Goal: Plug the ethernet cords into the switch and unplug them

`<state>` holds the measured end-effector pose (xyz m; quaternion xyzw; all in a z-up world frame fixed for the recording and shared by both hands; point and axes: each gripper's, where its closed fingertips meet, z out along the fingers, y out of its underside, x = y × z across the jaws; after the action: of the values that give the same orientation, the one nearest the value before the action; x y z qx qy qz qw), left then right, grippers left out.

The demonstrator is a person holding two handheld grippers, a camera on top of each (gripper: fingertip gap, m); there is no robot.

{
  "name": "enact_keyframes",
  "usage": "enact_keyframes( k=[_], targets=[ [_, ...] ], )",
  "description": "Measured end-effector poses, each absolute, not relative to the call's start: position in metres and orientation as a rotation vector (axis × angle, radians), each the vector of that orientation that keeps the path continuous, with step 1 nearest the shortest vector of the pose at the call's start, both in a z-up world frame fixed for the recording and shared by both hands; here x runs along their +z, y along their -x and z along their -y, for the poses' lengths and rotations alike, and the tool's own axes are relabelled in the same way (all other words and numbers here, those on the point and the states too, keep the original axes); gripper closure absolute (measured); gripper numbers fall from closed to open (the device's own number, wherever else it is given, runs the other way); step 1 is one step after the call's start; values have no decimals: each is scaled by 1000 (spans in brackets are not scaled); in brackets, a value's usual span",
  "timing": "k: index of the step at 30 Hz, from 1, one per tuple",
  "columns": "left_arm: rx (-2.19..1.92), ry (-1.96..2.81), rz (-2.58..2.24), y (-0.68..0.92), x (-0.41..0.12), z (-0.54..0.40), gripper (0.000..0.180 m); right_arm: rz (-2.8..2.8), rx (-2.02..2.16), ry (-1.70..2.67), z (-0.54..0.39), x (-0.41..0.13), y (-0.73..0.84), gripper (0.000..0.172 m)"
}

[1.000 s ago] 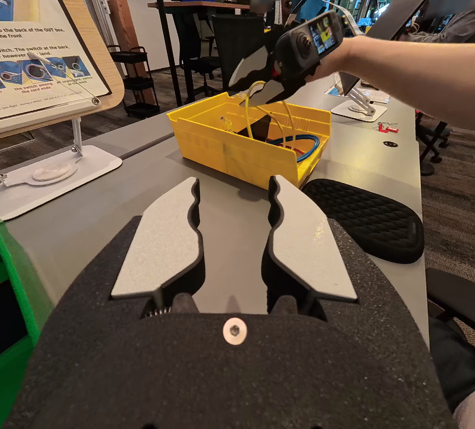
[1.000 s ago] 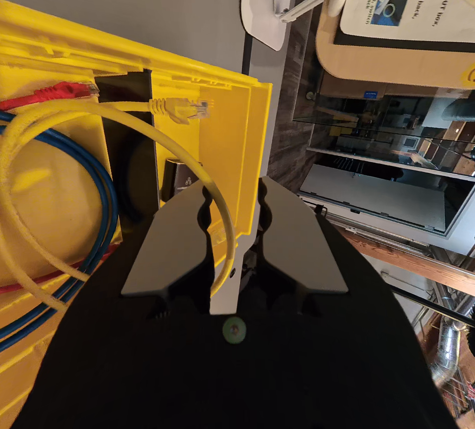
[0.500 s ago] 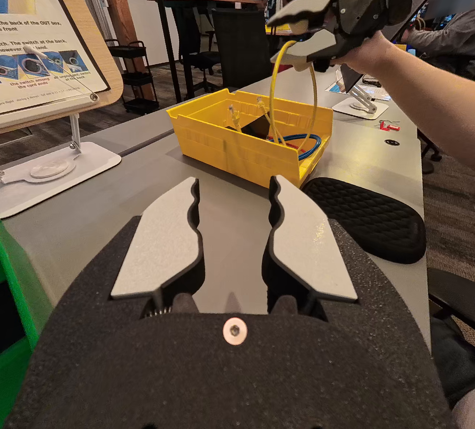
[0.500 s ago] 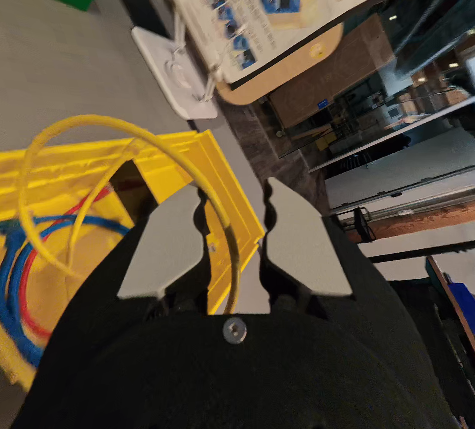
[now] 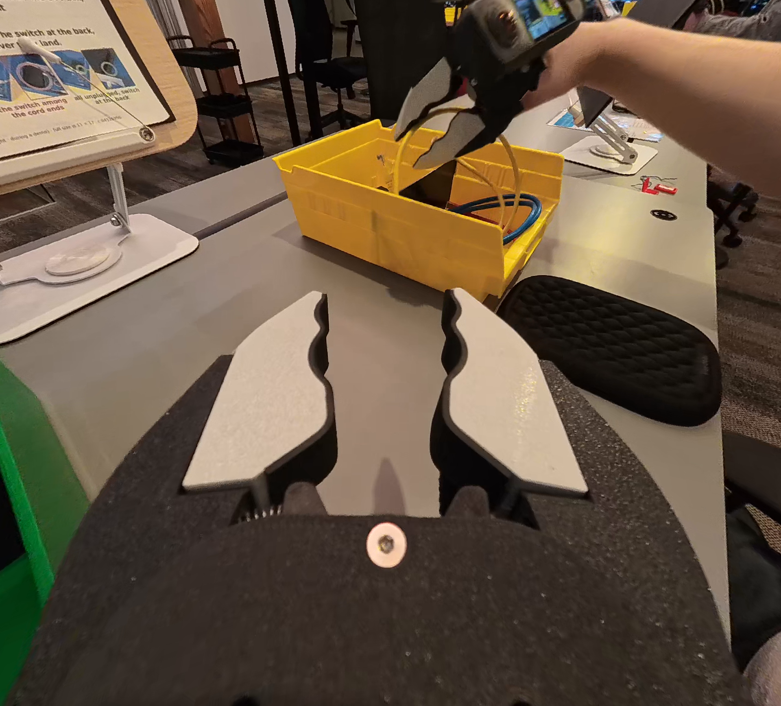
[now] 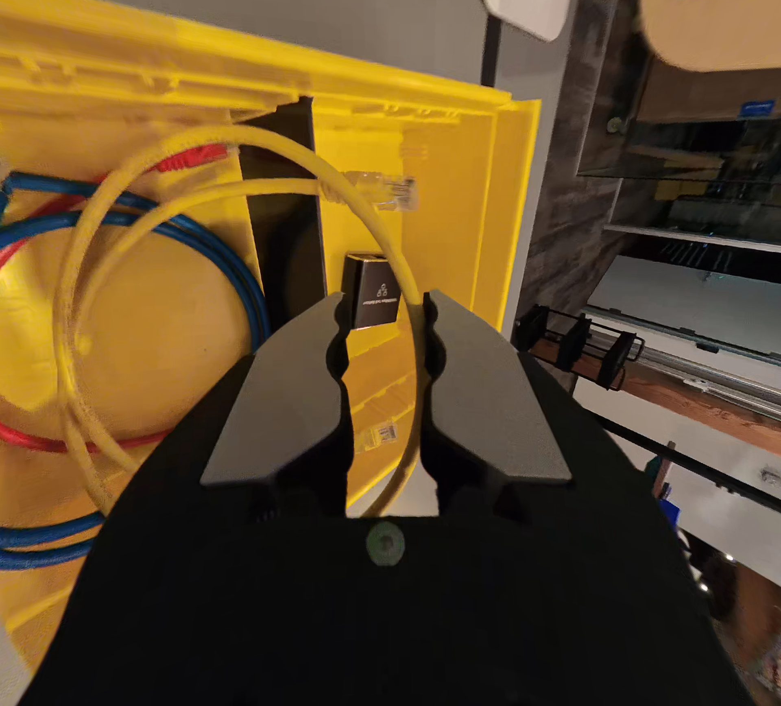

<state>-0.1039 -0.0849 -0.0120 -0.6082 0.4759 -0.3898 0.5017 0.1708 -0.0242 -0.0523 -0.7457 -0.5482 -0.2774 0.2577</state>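
Note:
A yellow bin (image 5: 380, 229) on the grey table holds yellow, blue (image 6: 236, 258) and red (image 6: 190, 157) ethernet cords and a small black switch (image 6: 374, 290) by its wall. My right gripper (image 6: 383, 296) hovers over the bin, jaws apart. The yellow cord (image 6: 367, 229) loops through the gap and lies along the right finger (image 6: 465, 368), but the pads do not pinch it. Its clear plug (image 6: 380, 191) hangs free beyond the fingertips. The left wrist view shows this gripper (image 5: 408, 149) open over the bin. My left gripper (image 5: 385, 296) is open and empty in front of the bin.
A black padded rest (image 5: 613, 347) lies right of the bin. An instruction board on a white stand (image 5: 76, 51) is at the left, and a green bin (image 5: 25, 474) at the near left. A person's arm (image 5: 676, 94) reaches in from the right. One gripper's finger ends stand about 30 cm off the other's.
The right gripper lifted the yellow cord loop high above the bin, then came back down over it. The cord shifted from the left finger to the right one. The left gripper has not moved.

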Motion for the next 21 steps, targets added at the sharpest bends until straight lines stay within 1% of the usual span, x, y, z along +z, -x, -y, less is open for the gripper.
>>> enact_keyframes(
  k=[3,5,6,9,12,14,18,20,21],
  targets=[
    [-940,1472,-1149,105,-13,85,129,1563,-760,2160,28,-64,-178,124],
    [-940,1471,-1150,106,-12,85,129,1586,-745,2215,33,-61,-182,118],
    [-939,1468,-1151,107,-11,85,129,1598,-720,2235,36,-57,-182,117],
    [-941,1460,-1155,106,-10,87,129,1541,-619,2346,46,-42,-183,101],
    [-940,1460,-1161,105,-10,89,129,1394,-452,2328,48,-16,-172,97],
    [-938,1456,-1158,106,-9,89,129,1236,-323,2215,43,10,-159,96],
    [-991,1423,-1117,110,6,90,130,810,17,1785,43,87,-134,96],
    [-998,1420,-1112,115,17,87,129,579,65,1657,47,111,-142,99],
    [-982,1416,-1111,119,26,84,129,516,59,1657,48,114,-146,99]
  ],
)
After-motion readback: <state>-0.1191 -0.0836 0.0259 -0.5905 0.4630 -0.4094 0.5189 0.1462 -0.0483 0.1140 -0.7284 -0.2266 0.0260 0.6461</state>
